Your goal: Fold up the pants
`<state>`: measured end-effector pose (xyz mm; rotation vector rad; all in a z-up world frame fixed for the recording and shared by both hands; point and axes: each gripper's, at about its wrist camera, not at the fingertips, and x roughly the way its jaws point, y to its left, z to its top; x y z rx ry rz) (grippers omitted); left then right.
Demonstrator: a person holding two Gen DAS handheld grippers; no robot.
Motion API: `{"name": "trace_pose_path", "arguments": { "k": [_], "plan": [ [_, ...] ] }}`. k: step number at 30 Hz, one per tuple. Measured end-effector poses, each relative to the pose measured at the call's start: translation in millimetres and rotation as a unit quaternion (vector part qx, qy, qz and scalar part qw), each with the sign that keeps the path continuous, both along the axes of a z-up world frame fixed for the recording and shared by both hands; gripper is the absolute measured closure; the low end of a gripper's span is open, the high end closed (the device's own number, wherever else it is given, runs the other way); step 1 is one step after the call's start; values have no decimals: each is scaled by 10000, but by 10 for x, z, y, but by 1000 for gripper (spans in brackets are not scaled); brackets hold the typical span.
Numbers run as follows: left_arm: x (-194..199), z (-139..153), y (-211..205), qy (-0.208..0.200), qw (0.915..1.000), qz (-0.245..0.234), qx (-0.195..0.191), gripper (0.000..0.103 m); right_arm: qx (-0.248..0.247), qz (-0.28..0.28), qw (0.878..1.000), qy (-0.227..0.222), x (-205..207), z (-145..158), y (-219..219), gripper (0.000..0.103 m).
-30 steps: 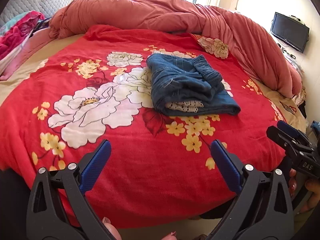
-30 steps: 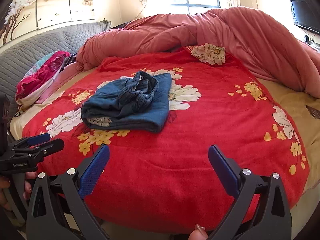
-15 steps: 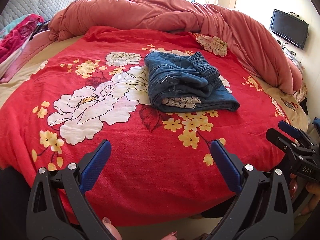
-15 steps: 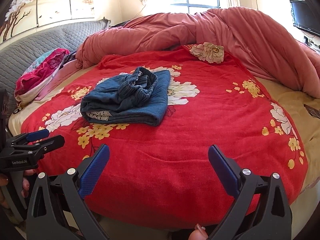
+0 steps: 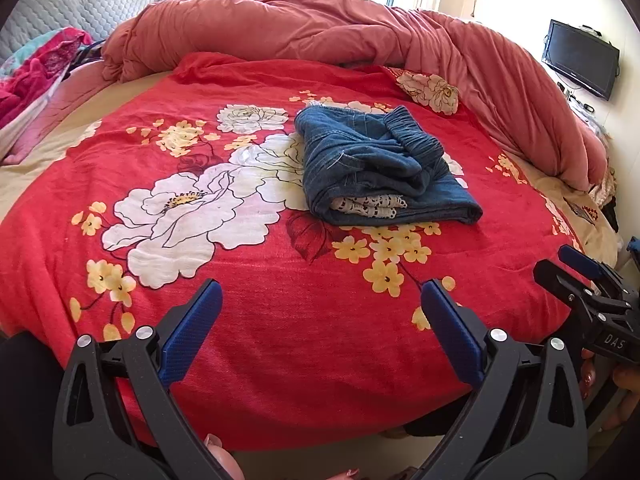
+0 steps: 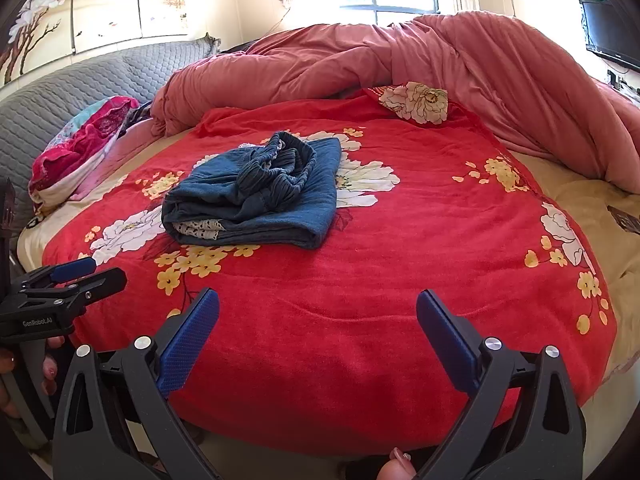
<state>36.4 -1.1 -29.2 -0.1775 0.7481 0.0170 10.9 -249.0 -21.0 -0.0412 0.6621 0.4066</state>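
Hiding white lace, folded pants [image 5: 380, 168] lie clawless.

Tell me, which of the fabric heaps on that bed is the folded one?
The blue denim pants, a flat stack in the middle of the red flowered blanket. The pink quilt behind is bunched up, and the bright clothes by the headboard lie crumpled.

On my right gripper [image 5: 580, 280], seen at the right edge of my left wrist view, white letters on the black body read "DAS"; whatever follows them is cut off. On my left gripper [image 6: 76, 276], at the left edge of my right wrist view, small white print along the black body reads "GenRobot.AI". I can read nothing else in either view.
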Motion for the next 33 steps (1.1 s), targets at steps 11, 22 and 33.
{"name": "trace_pose_path", "arguments": {
  "k": [11, 22, 33],
  "plan": [
    [-26, 22, 35, -31, 10000, 42, 30, 9, 4, -19, 10000, 16, -35, 13, 17, 5],
    [-43, 35, 58, -15, 10000, 58, 51, 9, 19, -30, 10000, -8, -58, 39, 47, 5],
    [-54, 43, 64, -23, 9999, 77, 60, 9, 38, -41, 10000, 6, -63, 49, 56, 5]
  ]
}}
